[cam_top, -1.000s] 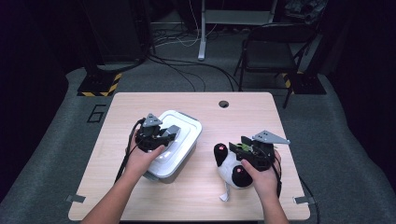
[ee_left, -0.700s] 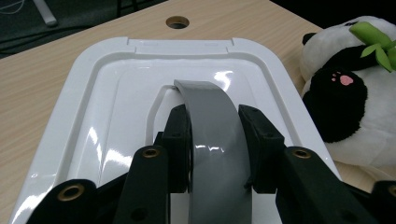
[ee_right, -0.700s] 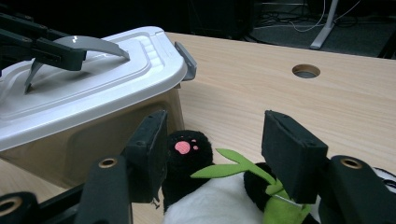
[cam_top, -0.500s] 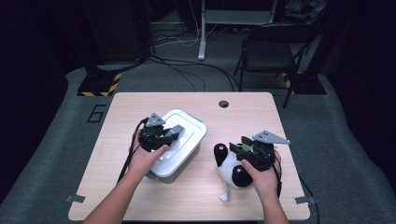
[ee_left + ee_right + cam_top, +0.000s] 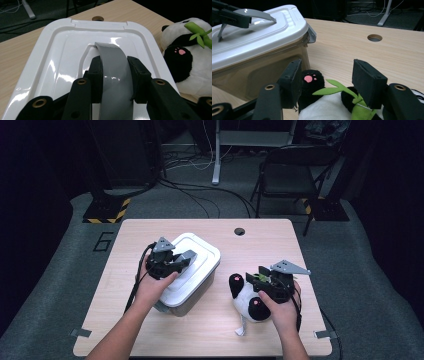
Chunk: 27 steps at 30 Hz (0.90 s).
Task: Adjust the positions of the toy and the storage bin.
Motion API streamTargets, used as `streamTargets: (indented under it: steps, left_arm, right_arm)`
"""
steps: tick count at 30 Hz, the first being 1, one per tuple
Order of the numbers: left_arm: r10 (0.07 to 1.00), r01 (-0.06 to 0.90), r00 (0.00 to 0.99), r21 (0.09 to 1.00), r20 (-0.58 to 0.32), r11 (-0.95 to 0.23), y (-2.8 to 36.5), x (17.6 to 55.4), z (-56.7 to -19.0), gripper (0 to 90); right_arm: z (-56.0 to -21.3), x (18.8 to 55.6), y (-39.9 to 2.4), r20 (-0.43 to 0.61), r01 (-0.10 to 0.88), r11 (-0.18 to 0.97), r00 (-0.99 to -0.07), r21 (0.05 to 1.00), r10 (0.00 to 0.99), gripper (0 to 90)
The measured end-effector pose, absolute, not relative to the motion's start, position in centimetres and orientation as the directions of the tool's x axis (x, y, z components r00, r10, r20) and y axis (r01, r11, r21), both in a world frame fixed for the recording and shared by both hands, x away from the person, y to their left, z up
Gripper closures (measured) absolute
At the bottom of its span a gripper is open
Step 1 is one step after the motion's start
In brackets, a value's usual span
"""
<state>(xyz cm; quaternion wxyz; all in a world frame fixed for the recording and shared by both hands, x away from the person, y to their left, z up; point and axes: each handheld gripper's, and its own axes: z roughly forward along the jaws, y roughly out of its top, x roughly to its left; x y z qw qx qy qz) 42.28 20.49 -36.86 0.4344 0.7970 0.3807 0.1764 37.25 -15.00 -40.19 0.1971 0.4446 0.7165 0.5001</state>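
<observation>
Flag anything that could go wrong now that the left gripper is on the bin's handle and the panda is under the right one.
1. The left gripper pinches the glossy grey handle of the white lid; it could slip out on a lift.
2. If the side latch is locked, the whole bin may come up.
3. The right gripper straddles the plush panda with open jaws; it may catch just the green leaf.

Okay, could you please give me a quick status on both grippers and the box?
Left gripper shut on grey lid handle of box. Right gripper open over panda plush. Nothing in the way.
</observation>
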Motion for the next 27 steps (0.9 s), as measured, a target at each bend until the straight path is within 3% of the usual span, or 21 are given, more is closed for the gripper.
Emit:
streamTargets:
  steps: [17,27]
  left_arm:
    - [0.810,0.467,0.586,0.830,-0.033,-0.304,25.4,42.2,-35.6,66.8]
    - [0.860,0.496,0.506,0.837,-0.062,-0.231,30.3,41.8,-36.0,66.8]
  right_arm:
    - [-40.3,37.3,-15.0,0.160,0.442,0.107,-0.524,0.891,0.836,40.7]
    - [-40.5,37.3,-15.1,0.160,0.446,0.108,-0.521,0.888,0.838,40.7]
